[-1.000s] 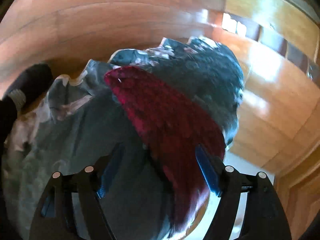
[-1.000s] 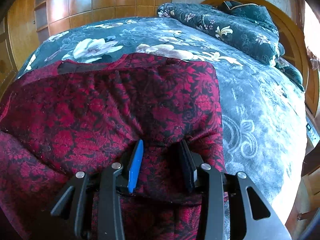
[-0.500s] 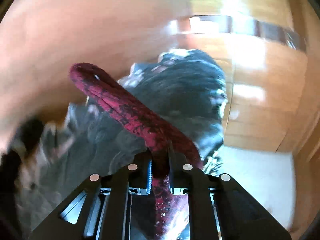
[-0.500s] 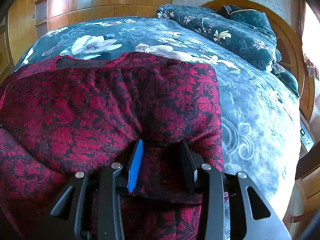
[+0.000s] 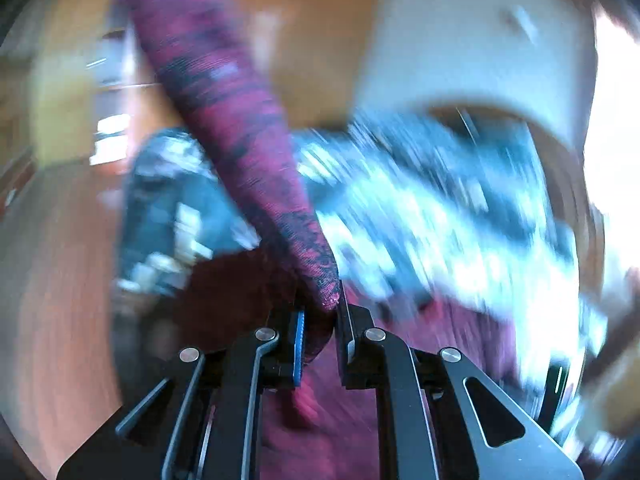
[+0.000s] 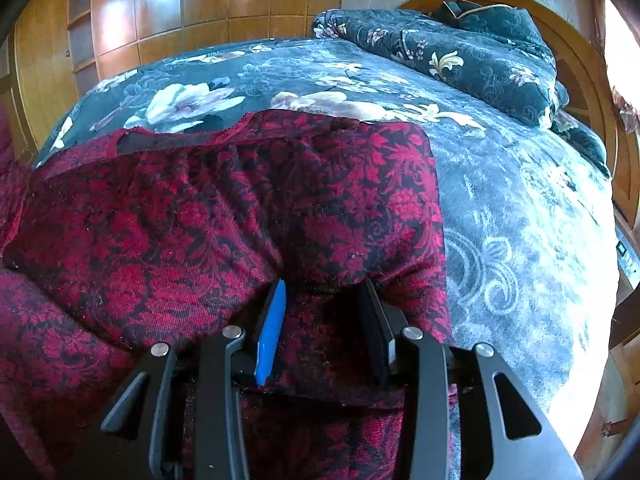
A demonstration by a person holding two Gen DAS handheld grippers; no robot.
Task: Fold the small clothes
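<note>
A red garment with a black floral pattern (image 6: 240,216) lies spread on the dark floral bedspread (image 6: 520,216). My right gripper (image 6: 322,292) is shut on a bunched fold of it near its right side, low on the bed. My left gripper (image 5: 320,312) is shut on another part of the same red garment (image 5: 224,112), which rises as a long strip up and to the left. The left wrist view is heavily blurred by motion.
A folded dark floral quilt (image 6: 460,52) lies at the head of the bed by the curved wooden headboard (image 6: 576,56). Wooden wardrobe panels (image 6: 168,12) stand behind the bed. The bed's edge drops off at the right (image 6: 576,380).
My left gripper closed on the red garment and swung round with it, lifting a strip of cloth. My right gripper kept its hold and barely moved.
</note>
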